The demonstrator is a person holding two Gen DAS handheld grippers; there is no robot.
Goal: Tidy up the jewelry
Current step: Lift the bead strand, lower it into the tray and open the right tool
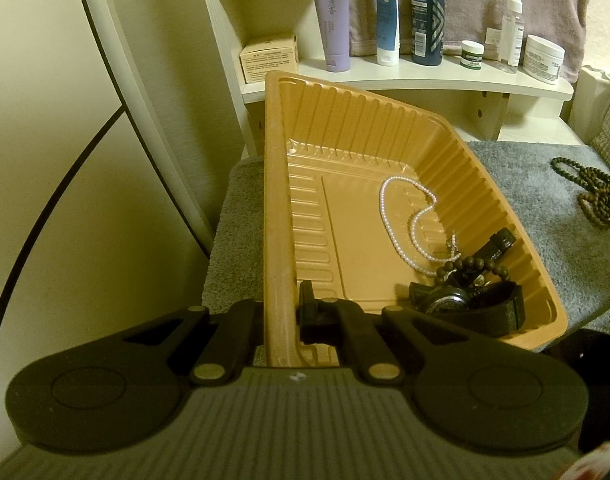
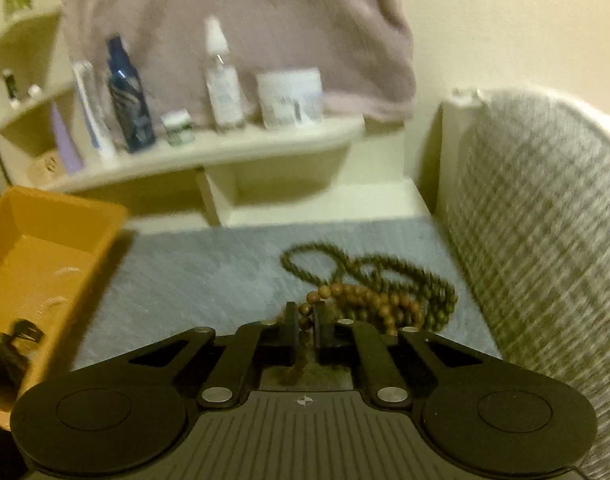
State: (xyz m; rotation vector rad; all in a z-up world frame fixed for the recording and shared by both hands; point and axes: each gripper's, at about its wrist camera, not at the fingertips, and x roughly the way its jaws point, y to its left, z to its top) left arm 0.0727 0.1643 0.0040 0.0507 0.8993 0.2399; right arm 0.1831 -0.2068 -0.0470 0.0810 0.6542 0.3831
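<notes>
My left gripper [image 1: 280, 312] is shut on the left rim of an orange plastic tray [image 1: 279, 208], which is tilted up. Inside the tray lie a white pearl necklace [image 1: 409, 220], a dark bead bracelet [image 1: 471, 268] and a black watch [image 1: 465, 304] at the near right corner. My right gripper [image 2: 305, 320] is shut on a brown wooden bead strand [image 2: 369, 300] lying on the grey mat [image 2: 209, 268]. A dark green bead necklace [image 2: 385, 272] lies tangled with it. The tray also shows in the right wrist view [image 2: 45, 216] at the left.
A white shelf [image 1: 425, 76] behind holds bottles, tubes, jars and a small box [image 1: 269, 58]. A pink towel [image 2: 233, 20] hangs above it. A woven basket side [image 2: 545, 220] stands at the right. A white curved frame [image 1: 117, 80] is at the left.
</notes>
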